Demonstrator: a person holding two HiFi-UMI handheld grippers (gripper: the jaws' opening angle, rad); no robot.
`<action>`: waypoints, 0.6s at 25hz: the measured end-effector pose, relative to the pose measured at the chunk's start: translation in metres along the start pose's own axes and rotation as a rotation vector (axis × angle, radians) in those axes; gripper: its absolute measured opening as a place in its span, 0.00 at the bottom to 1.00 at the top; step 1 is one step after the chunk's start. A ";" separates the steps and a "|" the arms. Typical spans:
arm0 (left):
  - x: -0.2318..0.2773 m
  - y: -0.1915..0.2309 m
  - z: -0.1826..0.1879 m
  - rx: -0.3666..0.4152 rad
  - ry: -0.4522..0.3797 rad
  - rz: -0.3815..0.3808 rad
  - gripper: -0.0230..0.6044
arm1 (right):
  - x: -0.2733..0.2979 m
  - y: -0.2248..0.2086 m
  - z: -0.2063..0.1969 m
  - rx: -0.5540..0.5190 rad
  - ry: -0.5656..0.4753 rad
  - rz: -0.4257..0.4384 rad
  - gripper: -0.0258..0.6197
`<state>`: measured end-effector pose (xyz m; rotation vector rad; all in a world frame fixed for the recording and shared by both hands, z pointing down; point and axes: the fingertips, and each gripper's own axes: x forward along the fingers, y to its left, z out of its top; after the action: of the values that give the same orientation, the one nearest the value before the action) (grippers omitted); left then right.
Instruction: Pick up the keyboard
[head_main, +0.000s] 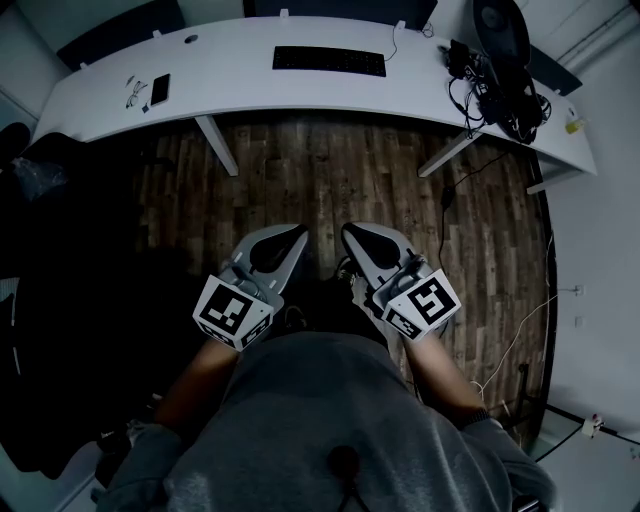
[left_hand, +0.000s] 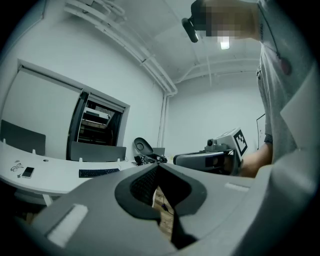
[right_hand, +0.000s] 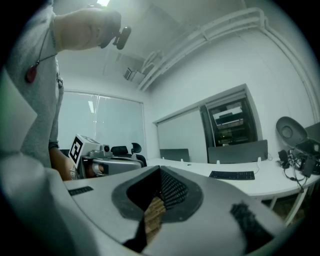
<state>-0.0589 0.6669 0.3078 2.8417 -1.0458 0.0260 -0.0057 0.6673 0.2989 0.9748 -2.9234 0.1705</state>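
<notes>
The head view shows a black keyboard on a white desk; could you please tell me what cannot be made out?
Flat black keyboard: too small in every view to read its keys.
Small wiry item beside the dark phone, head view: too small to identify.
Black cable tangle, head view right: separate devices indistinguishable.
Head view's left side: lost in darkness.

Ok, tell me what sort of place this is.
Most likely an office or lab workroom: a long curved white desk carries a black keyboard and a phone, and black office chairs stand in the background.
</notes>
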 end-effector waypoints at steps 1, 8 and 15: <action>0.005 0.002 0.000 0.002 0.002 0.002 0.04 | 0.002 -0.006 0.000 0.001 -0.001 0.004 0.06; 0.052 0.024 0.005 -0.003 0.014 0.033 0.04 | 0.013 -0.057 0.005 0.012 0.008 0.039 0.06; 0.117 0.048 0.013 -0.002 0.016 0.037 0.04 | 0.026 -0.126 0.011 0.017 0.011 0.053 0.06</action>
<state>-0.0009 0.5536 0.3057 2.8159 -1.0940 0.0504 0.0491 0.5510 0.3014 0.8957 -2.9443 0.2029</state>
